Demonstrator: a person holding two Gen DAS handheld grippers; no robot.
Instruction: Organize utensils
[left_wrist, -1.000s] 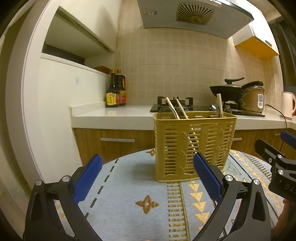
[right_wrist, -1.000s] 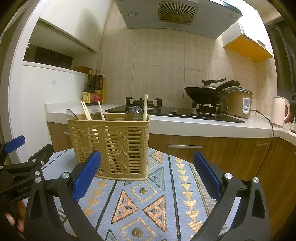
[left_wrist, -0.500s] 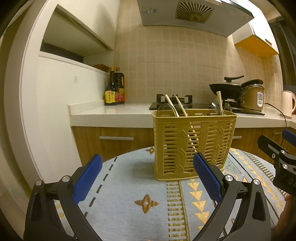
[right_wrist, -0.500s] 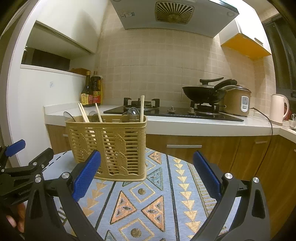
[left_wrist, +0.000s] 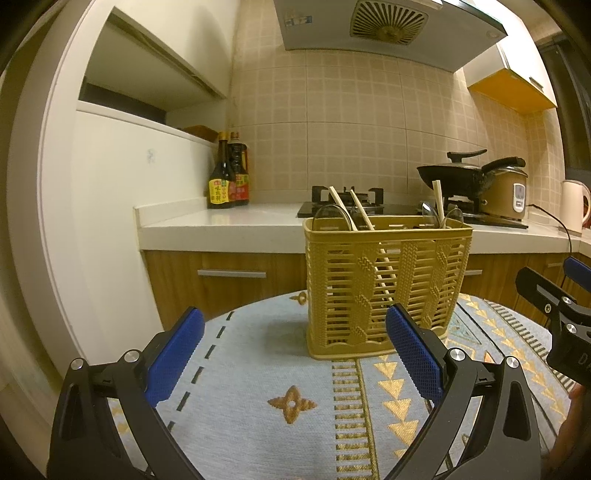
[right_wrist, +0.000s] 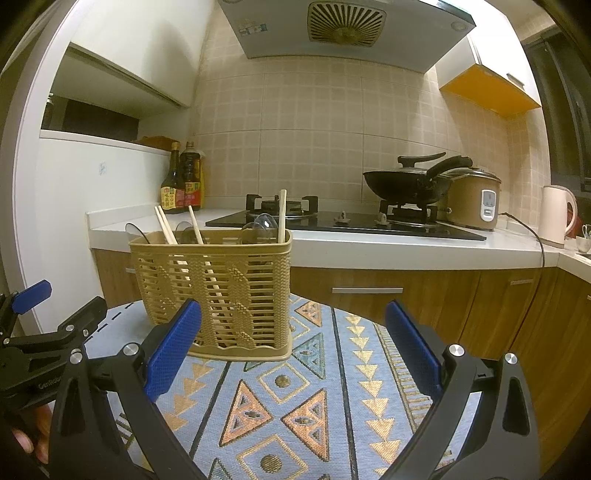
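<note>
While both my left hand-held gripper (left_wrist: 293, 354) and right hand-held gripper (right_wrist: 293, 349) gape wide, empty, the basket (left_wrist: 386, 288) ahead looks light; its chopsticks (right_wrist: 282, 216) seem slippery, so I'd pinch near their tops.

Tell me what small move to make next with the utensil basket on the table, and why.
Probably ease the right hand-held gripper forward and up toward the lone chopstick at the basket's right end. Both the right and the left hand-held gripper are open and empty, short of the basket, and chopsticks and spoons stand mixed in it. That stick rises clear above the rim, so it looks easiest to pinch.
</note>
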